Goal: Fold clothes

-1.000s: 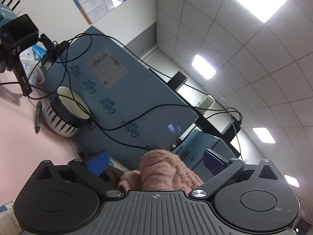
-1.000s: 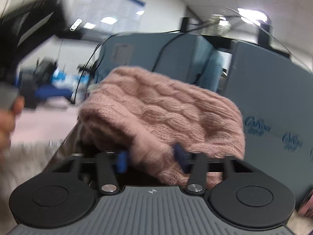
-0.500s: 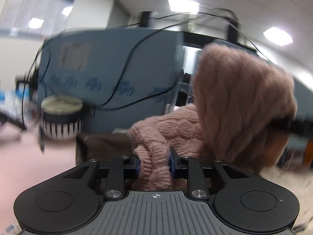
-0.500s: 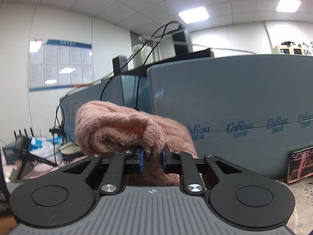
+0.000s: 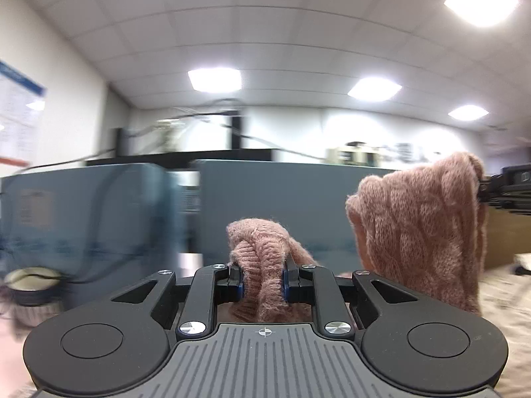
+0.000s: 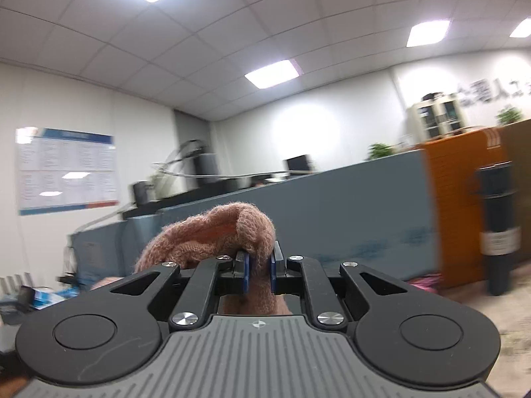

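A pink cable-knit sweater (image 5: pixel 421 229) is held up in the air by both grippers. My left gripper (image 5: pixel 262 280) is shut on a bunched edge of the sweater, which rises between its blue pads. To its right a larger fold of the sweater hangs from my right gripper, whose black body (image 5: pixel 511 185) shows at the frame's right edge. In the right wrist view my right gripper (image 6: pixel 259 273) is shut on another part of the sweater (image 6: pixel 212 235), which drapes off to the left. The rest of the garment is hidden below the grippers.
Blue-grey office partitions (image 5: pixel 99 212) stand ahead with cables on them. A striped round container (image 5: pixel 30 285) sits at the lower left. An orange cabinet (image 6: pixel 464 205) and a dark cylinder (image 6: pixel 497 229) stand at the right. A light patterned table surface (image 5: pixel 501 295) lies at the right.
Both grippers closed on the sweater from open and lifted it. The views tilted up toward the ceiling, and the two held parts moved apart.
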Motion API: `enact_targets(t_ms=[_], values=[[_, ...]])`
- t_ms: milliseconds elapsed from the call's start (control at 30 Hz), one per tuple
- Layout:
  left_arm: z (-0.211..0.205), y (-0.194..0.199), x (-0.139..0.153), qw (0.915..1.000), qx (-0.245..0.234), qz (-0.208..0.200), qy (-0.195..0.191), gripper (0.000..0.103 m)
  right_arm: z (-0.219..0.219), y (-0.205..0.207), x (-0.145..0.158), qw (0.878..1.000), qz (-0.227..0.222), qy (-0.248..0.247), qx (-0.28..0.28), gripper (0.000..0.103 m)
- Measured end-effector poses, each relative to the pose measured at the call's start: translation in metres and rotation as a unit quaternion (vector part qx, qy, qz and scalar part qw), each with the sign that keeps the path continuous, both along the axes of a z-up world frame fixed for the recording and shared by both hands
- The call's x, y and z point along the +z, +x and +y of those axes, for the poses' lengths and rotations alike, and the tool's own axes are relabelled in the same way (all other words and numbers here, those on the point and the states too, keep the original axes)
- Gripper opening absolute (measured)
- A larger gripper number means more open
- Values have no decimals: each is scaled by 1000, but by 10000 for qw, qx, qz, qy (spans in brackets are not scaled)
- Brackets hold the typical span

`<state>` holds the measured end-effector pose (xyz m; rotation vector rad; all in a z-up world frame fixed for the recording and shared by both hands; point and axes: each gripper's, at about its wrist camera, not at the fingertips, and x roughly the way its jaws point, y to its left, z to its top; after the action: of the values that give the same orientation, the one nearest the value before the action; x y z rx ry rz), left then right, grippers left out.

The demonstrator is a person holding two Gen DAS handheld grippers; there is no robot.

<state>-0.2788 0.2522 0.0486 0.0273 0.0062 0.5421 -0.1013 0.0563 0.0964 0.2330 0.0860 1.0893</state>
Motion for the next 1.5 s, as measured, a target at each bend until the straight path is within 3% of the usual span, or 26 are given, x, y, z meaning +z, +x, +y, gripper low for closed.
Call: enact_targets(t_ms=[233, 533, 600, 667, 800, 833, 933, 1067, 1133, 1267, 1367, 1500], values=[[-50, 33, -18, 9939, -949, 528, -191, 18, -88, 27, -32, 9955, 320, -279, -848, 10], [-56, 59, -40, 9841, -1000, 1359, -549, 19, -150, 69, -79, 9801, 875, -889, -1546, 12], [-53, 61, -44, 9824, -985, 1460, -626, 20, -157, 73, -83, 9761, 912, -1050, -1668, 19], [-51, 61, -47, 9808, -959, 1549, -695, 23, -163, 73, -85, 9714, 777, -1189, -1903, 46], [-49, 62, -52, 9790, -914, 1658, -761, 26, -169, 69, -86, 9696, 566, -1305, -1990, 57], [-49, 61, -52, 9789, -886, 1668, -779, 27, -169, 66, -85, 9706, 488, -1300, -1967, 65], [-47, 60, -53, 9789, -781, 1678, -866, 45, -168, 53, -78, 9723, 28, -1234, -1983, 84], [-43, 59, -53, 9783, -746, 1643, -1015, 59, -172, 44, -67, 9667, -340, -1132, -2270, 86], [-43, 61, -54, 9775, -761, 1678, -1028, 63, -172, 43, -63, 9744, -270, -1185, -1891, 86], [-44, 62, -54, 9771, -784, 1699, -1010, 69, -156, 37, -69, 9870, -116, -1484, -600, 88], [-44, 62, -55, 9769, -798, 1710, -998, 71, -137, 31, -77, 9827, -7, -1820, 334, 93], [-45, 63, -55, 9763, -836, 1739, -976, 72, -106, 23, -89, 9651, -94, -2468, 867, 95]])
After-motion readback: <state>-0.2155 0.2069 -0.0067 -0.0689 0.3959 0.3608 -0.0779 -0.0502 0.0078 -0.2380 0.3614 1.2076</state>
